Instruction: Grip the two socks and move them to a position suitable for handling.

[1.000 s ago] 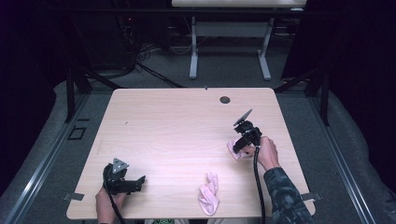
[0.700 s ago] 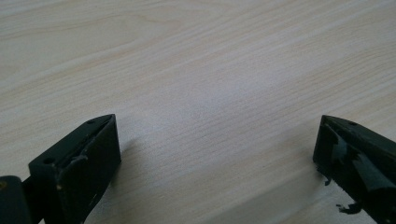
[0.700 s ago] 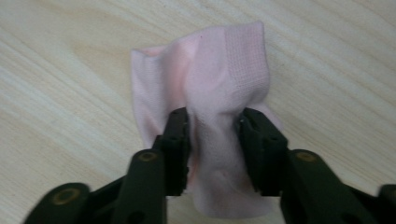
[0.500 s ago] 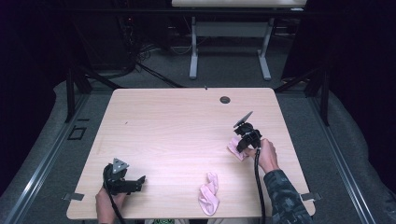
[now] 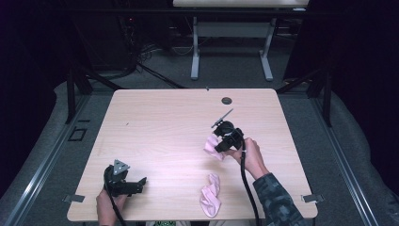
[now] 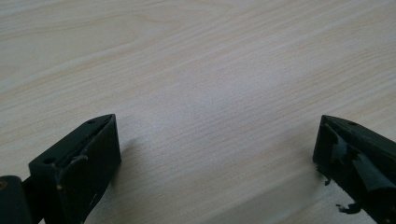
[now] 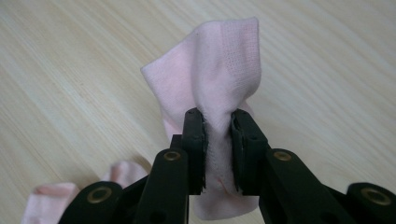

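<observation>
A pink sock is pinched between the jaws of my right gripper, which is shut on it; its free end fans out above the jaws. From above, that pink sock hangs at the right gripper just over the table's right middle. A second pink sock lies flat near the front edge, and its end peeks in at lower left of the right gripper view. My left gripper rests at the front left, open, with bare wood between its jaws.
The light wooden table has a dark cable grommet near its far edge. Beyond the far edge stand the legs of another desk on grey floor, with cables on the floor.
The right gripper with its sock has shifted slightly toward the person and left. The left gripper and the second sock have stayed still.
</observation>
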The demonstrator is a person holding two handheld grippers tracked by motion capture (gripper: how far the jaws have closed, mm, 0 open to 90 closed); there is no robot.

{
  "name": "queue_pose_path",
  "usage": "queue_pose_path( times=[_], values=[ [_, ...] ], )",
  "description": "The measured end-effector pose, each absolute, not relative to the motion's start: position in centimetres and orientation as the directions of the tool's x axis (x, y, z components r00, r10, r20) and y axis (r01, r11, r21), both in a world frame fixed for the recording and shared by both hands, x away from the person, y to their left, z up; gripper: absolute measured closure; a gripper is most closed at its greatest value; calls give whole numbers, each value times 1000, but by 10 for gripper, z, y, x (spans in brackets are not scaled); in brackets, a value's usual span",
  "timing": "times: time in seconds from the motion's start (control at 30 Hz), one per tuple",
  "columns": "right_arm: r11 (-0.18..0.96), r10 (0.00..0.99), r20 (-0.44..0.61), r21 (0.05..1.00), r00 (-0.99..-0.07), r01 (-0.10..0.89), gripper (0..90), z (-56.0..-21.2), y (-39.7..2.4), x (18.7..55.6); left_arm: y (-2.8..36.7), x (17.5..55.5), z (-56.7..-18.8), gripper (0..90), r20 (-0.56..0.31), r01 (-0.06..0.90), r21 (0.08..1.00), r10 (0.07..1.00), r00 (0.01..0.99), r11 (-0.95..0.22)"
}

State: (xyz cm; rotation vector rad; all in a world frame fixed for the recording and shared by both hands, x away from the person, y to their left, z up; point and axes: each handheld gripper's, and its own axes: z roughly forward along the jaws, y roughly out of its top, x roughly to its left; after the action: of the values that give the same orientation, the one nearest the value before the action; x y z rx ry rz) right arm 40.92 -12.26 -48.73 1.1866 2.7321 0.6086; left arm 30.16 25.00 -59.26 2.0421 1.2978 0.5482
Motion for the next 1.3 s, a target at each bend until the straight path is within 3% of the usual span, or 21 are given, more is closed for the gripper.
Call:
queue_pose_path(
  times=[0.37, 0.5, 0.57, 0.63, 0.67, 0.7, 0.8, 1.1, 1.3],
  values=[
    [676, 688, 62, 306, -723, 670, 741, -535, -77, 425, 250, 302, -593, 5, 4, 635, 712, 907, 421, -298],
    [671, 692, 72, 302, -718, 677, 672, -547, -74, 425, 250, 302, -593, 5, 4, 636, 712, 907, 420, -297],
    [649, 698, 97, 333, -709, 684, 556, -549, -76, 423, 250, 302, -593, 5, 4, 635, 713, 907, 420, -297],
    [664, 695, 63, 325, -716, 673, 356, -549, -78, 423, 250, 302, -593, 5, 4, 635, 713, 907, 420, -297],
    [664, 695, 63, 325, -716, 673, 356, -549, -78, 423, 250, 302, -593, 6, 4, 635, 713, 907, 420, -297],
    [645, 704, 73, 348, -706, 680, 236, -544, -83, 421, 250, 302, -593, 6, 4, 635, 713, 908, 420, -297],
    [626, 702, 80, 405, -708, 667, 141, -528, -91, 412, 250, 302, -593, 6, 4, 635, 713, 908, 420, -297],
    [613, 674, 92, 484, -733, 624, 140, -492, -118, 362, 250, 302, -593, 6, 4, 635, 713, 908, 420, -297],
    [602, 676, 95, 500, -730, 623, 147, -492, -131, 327, 250, 302, -593, 6, 4, 635, 713, 907, 420, -297]
  ],
)
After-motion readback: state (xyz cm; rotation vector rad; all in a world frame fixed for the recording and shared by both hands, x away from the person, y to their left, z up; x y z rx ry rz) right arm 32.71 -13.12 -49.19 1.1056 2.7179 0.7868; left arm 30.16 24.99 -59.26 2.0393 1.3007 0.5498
